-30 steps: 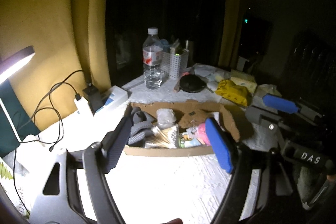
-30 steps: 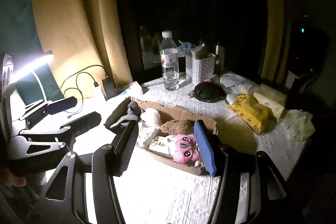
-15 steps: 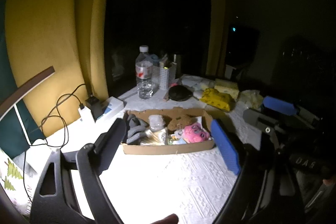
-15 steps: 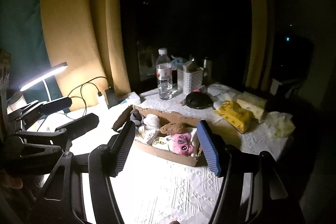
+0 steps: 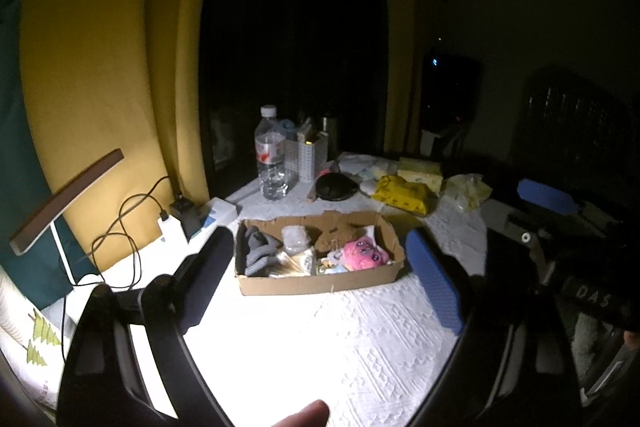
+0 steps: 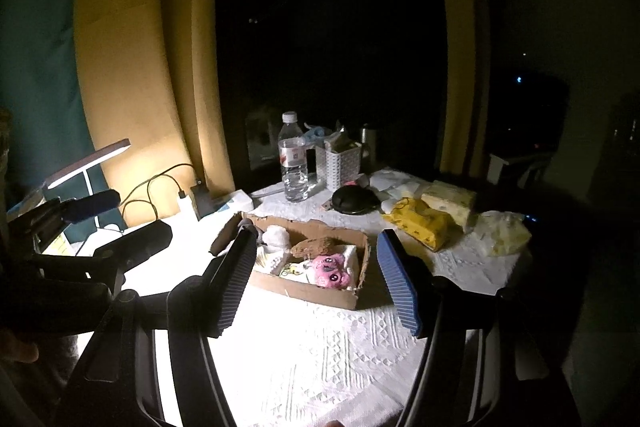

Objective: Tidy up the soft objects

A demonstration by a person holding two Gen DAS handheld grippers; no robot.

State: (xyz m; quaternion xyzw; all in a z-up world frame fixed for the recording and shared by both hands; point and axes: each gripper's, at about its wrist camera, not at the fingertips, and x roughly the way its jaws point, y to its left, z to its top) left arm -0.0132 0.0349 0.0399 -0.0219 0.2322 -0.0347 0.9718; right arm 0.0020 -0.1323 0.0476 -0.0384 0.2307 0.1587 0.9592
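A shallow cardboard box [image 5: 320, 285] [image 6: 304, 293] sits on the white tablecloth. It holds a pink plush [image 5: 362, 251] [image 6: 330, 269], a brown plush [image 6: 310, 247], a grey fabric item [image 5: 256, 251], a white fluffy item [image 6: 276, 237] and small packets. My left gripper [image 5: 320, 277] is open and empty, held back from the box's near side. My right gripper [image 6: 316, 281] is open and empty, also back from the box. Each gripper shows at the other view's edge.
Behind the box stand a water bottle [image 5: 271, 159], a white perforated holder [image 5: 310, 159], a black round case [image 5: 336, 185], a yellow wipes pack [image 5: 404, 193] and tissue packs [image 6: 448, 203]. A desk lamp [image 5: 60, 203], charger and cables [image 5: 132, 223] lie left.
Both grippers have pulled back and up from the box, which now looks smaller and farther. Both stay open and empty.
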